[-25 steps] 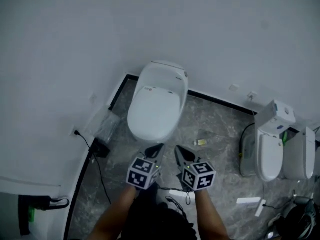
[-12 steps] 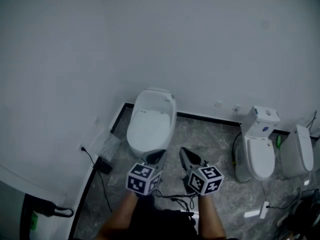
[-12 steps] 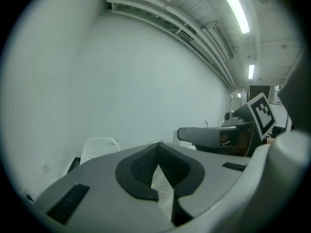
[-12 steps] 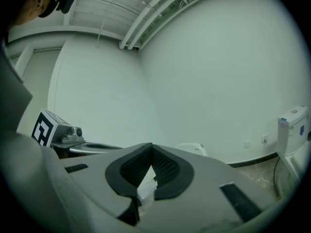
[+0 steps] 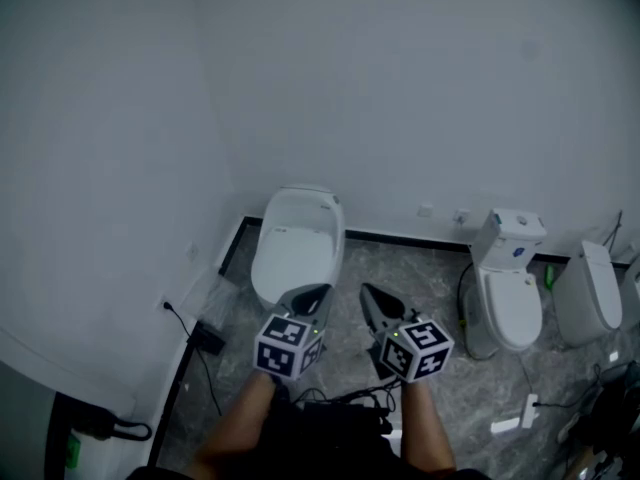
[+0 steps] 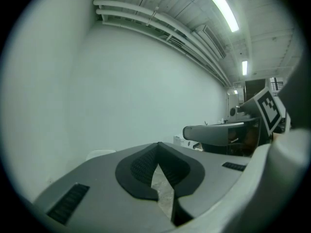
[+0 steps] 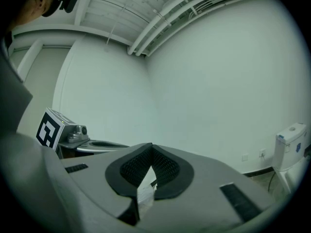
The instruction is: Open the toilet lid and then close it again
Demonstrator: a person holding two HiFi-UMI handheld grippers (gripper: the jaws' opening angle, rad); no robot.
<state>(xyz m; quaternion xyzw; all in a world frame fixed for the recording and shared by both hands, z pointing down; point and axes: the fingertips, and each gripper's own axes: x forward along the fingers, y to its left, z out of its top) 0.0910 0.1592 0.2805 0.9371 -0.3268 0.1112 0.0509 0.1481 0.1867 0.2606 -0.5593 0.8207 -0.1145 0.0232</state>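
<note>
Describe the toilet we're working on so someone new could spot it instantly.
Start at the corner where the white walls meet above the grey marble floor. The toilet stands nearest that corner, leftmost in the row. Unlike the tanked toilet to its right, it is a smooth tankless oval with its lid shut.

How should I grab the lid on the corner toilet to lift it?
Grip the lid at its rounded front edge, coming from the front. It lies flat and shut, and its hinge looks to be at the back by the wall, so the front should swing up.
</note>
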